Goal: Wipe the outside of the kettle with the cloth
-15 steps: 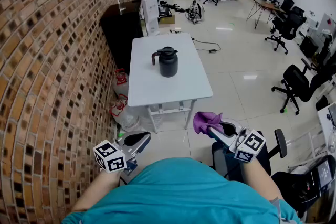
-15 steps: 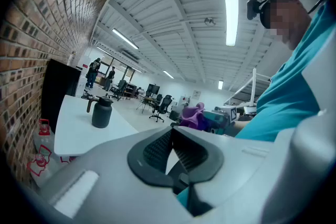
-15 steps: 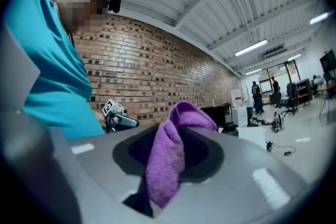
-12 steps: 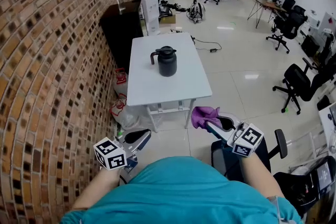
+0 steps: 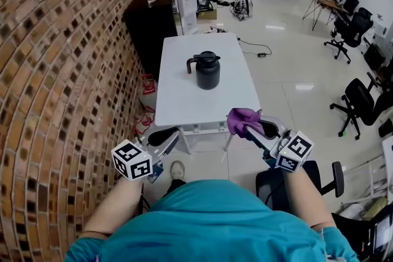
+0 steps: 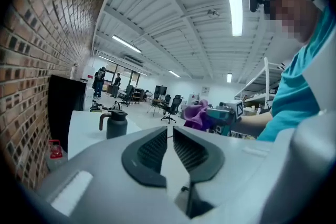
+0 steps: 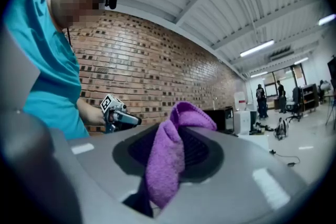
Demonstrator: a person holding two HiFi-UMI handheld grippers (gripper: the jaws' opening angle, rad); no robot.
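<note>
The kettle point(image 5: 207, 70) is black and the bench point(image 5: 178, 104) plain white. The cloth point(image 5: 244, 121) is bright purple. The wall point(image 5: 55, 70) is red-brown brick with pale mortar lines. The shirt point(image 5: 209, 224) is teal. The left claw point(image 5: 171, 135) and right claw point(image 5: 249, 127) bear black-and-white square markers.

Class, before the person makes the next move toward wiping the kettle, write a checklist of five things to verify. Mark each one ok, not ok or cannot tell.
1. Cloth gripped by the right gripper: ok, the jaws are closed on it.
2. Left gripper free to help: ok, jaws together with nothing between them.
3. Kettle upright on the table, lid on: ok.
4. Cloth in contact with the kettle: not ok, it is well apart from it.
5. Kettle cool enough to steady: cannot tell.
</note>
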